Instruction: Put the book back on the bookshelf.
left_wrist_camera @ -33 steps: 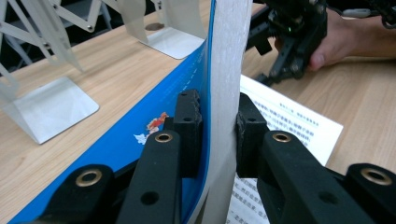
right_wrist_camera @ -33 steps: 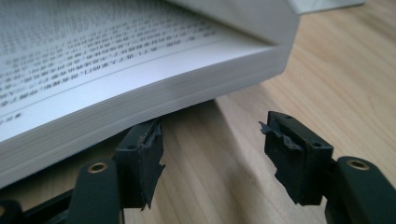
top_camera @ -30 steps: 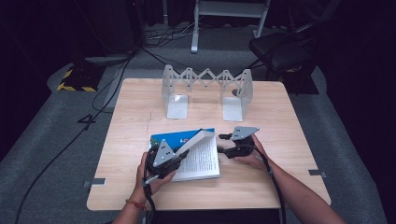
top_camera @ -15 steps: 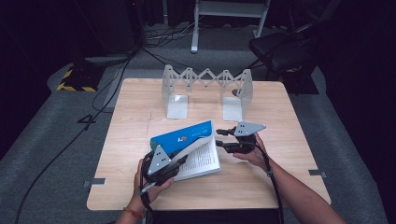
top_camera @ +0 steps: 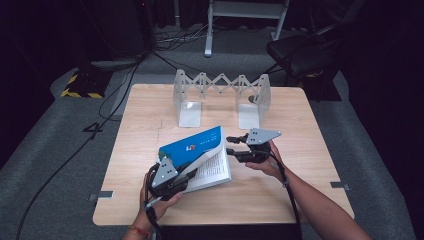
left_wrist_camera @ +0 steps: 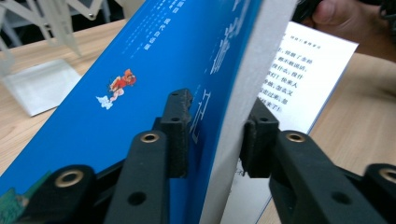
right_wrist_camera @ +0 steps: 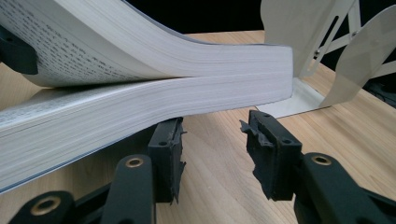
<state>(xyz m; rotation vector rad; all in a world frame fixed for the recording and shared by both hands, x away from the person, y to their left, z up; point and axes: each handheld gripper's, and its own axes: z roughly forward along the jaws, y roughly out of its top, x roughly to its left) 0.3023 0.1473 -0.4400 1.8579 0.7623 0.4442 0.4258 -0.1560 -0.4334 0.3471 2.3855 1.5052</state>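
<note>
A thick book with a blue cover lies partly open on the table. My left gripper holds its raised upper part at the near left. In the left gripper view one pad presses the blue cover and the other the underside of the pages; my left gripper has just been opening slightly around that block. My right gripper points left at the book's right edge. Its jaws have just been closing, and my right gripper stands open with bare wood between the pads, just under the page stacks.
A white folding rack with two flat feet stands at the back of the wooden table. Its foot lies just beyond the book. A dark chair and cables lie on the floor behind.
My right gripper has risen a little beside the book's right edge and its jaws have narrowed. The left gripper has stayed put with the raised cover and pages.
</note>
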